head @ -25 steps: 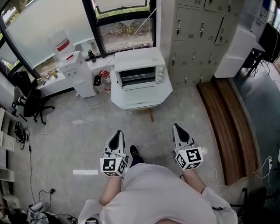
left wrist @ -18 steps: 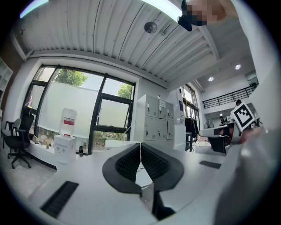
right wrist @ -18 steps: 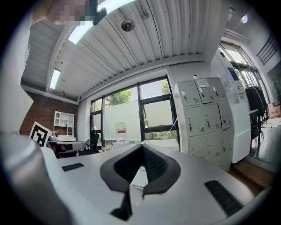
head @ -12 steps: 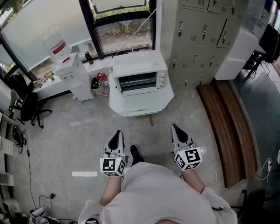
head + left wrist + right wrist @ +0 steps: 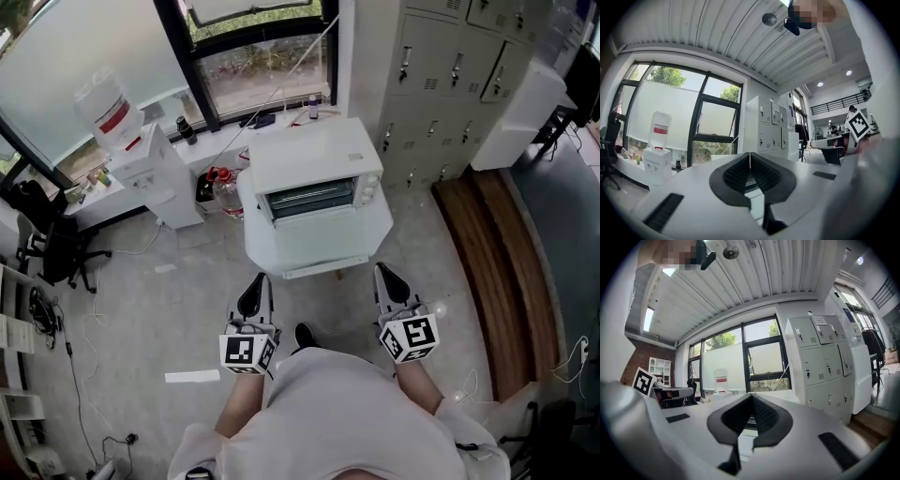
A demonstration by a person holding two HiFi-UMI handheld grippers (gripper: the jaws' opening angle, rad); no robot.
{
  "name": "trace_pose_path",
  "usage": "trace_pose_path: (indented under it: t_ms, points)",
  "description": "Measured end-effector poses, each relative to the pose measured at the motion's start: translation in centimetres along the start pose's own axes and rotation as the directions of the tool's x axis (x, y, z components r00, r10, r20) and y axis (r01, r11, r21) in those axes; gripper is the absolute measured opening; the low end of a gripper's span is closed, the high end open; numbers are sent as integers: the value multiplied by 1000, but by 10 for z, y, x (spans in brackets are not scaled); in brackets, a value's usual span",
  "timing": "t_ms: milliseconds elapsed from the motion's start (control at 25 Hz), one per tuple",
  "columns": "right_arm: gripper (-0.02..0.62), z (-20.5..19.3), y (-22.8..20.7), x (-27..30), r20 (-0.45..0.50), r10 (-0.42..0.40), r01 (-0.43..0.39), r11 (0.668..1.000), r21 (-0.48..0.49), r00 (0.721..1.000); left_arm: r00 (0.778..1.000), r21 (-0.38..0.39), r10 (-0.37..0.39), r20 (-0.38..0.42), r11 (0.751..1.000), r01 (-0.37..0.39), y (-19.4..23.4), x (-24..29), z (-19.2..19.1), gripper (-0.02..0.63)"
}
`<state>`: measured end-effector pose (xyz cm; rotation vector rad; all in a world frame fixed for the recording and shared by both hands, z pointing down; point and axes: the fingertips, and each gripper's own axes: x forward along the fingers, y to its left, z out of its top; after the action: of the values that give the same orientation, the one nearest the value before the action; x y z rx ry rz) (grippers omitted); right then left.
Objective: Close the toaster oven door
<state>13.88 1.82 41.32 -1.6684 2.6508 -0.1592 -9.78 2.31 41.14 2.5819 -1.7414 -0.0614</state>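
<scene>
The toaster oven [image 5: 314,159] sits on a white tabletop [image 5: 323,246] at 12 o'clock from the person, open at the front, so its wire rack [image 5: 312,197] shows in the dark opening; its knobs are on the 3 o'clock side of that opening. Both tools are held low in front of the person's body, short of the tabletop's near edge and touching nothing. The left hand-held gripper [image 5: 253,285] points toward the oven from 7 o'clock of it, and its own view shows the ribbed black pads clenched tip to tip with nothing between them. The right hand-held gripper [image 5: 387,277] points in from 5 o'clock, and its pads are likewise clenched on nothing. A dark shoe [image 5: 305,335] shows on the grey floor [image 5: 169,300] between the 2 tools. Beyond the oven at 12 o'clock is a black-framed window [image 5: 262,70]. At 10 o'clock stands a white water dispenser [image 5: 150,164] with a bottle on top. Grey lockers [image 5: 450,75] fill 1 o'clock, and a wooden bench [image 5: 492,272] runs along at 3 o'clock. A black office chair [image 5: 47,239] stands at 9 o'clock.
</scene>
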Motion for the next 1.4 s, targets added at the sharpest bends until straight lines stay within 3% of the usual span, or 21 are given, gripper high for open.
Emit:
trace_pose_path:
  t_ms: [320, 640, 960, 1400]
  points:
    - [8, 8, 14, 97, -3, -38, 37, 999, -25, 999, 997, -4, -69, -35, 998, 69, 78, 73, -7, 20]
    - [8, 4, -1, 139, -12, -111, 111, 994, -21, 994, 988, 14, -150, -28, 988, 151, 99, 128, -5, 20]
    - [8, 9, -15, 151, 3, -96, 96, 995, -17, 995, 991, 3, -129, -42, 992, 130, 100, 138, -9, 20]
    - [8, 19, -29, 147, 6, 12, -12, 1000, -28, 1000, 997, -27, -70, -32, 997, 69, 75, 136, -5, 20]
